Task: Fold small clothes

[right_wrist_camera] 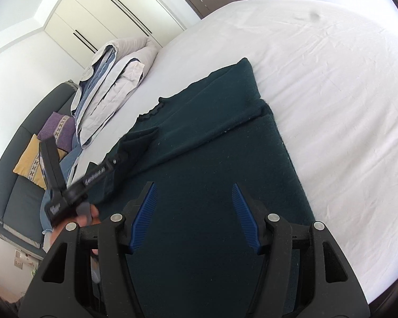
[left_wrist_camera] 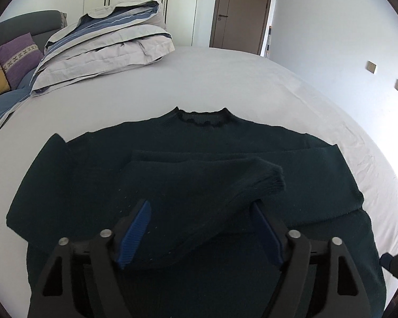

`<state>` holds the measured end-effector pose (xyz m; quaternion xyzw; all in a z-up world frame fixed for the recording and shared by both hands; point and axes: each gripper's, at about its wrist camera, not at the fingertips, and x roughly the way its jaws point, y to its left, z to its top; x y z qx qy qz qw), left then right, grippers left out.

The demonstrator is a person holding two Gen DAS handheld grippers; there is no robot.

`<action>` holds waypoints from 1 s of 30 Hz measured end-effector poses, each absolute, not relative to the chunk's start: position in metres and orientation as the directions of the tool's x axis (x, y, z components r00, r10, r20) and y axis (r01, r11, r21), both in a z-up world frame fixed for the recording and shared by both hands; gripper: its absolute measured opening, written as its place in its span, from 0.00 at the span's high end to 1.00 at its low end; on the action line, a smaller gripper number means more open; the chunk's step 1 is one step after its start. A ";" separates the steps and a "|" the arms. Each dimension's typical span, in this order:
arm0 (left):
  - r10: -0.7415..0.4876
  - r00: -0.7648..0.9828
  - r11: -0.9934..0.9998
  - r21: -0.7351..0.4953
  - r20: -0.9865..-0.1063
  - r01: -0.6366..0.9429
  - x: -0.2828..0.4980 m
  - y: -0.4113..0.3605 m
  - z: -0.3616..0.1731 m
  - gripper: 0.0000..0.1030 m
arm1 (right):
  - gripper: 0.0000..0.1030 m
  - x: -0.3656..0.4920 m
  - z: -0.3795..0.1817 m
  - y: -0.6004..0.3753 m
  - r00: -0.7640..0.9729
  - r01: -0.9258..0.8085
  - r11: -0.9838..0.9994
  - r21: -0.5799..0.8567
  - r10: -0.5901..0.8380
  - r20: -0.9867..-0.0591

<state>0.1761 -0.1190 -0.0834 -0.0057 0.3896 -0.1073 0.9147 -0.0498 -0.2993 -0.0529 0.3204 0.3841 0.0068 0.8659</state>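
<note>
A dark green knit sweater (left_wrist_camera: 199, 137) lies flat on the white bed (left_wrist_camera: 225, 79), collar at the far side. One sleeve is folded across the chest. The other sleeve (left_wrist_camera: 212, 185), cuff to the right, passes between the blue pads of my left gripper (left_wrist_camera: 201, 206), whose jaws stand wide apart. My right gripper (right_wrist_camera: 193, 188) is open and empty above the sweater's lower body (right_wrist_camera: 212, 159). The left gripper (right_wrist_camera: 92, 177) shows in the right wrist view at the left, with the sleeve at its tip.
A folded grey and blue duvet (left_wrist_camera: 100, 45) lies at the bed's far left. A grey sofa with purple (left_wrist_camera: 18, 58) and yellow cushions stands beyond it. Wardrobe doors and a brown door (left_wrist_camera: 241, 10) are behind.
</note>
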 end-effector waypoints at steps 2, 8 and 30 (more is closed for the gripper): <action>-0.218 0.671 0.974 -0.115 -0.709 0.195 0.166 -0.108 -0.082 0.21 | 0.44 -0.033 -0.053 -0.296 0.700 0.220 0.793 0.568 0.277 -0.658; -0.287 0.697 0.957 -0.224 -0.657 0.184 0.123 -0.066 -0.063 0.13 | 0.44 0.040 -0.048 -0.252 0.656 0.135 0.798 0.587 0.372 -0.657; -0.165 0.724 0.911 -0.384 -0.670 -0.148 0.160 0.114 -0.066 0.21 | 0.94 0.156 -0.019 -0.188 0.648 0.038 0.974 0.225 0.147 -0.747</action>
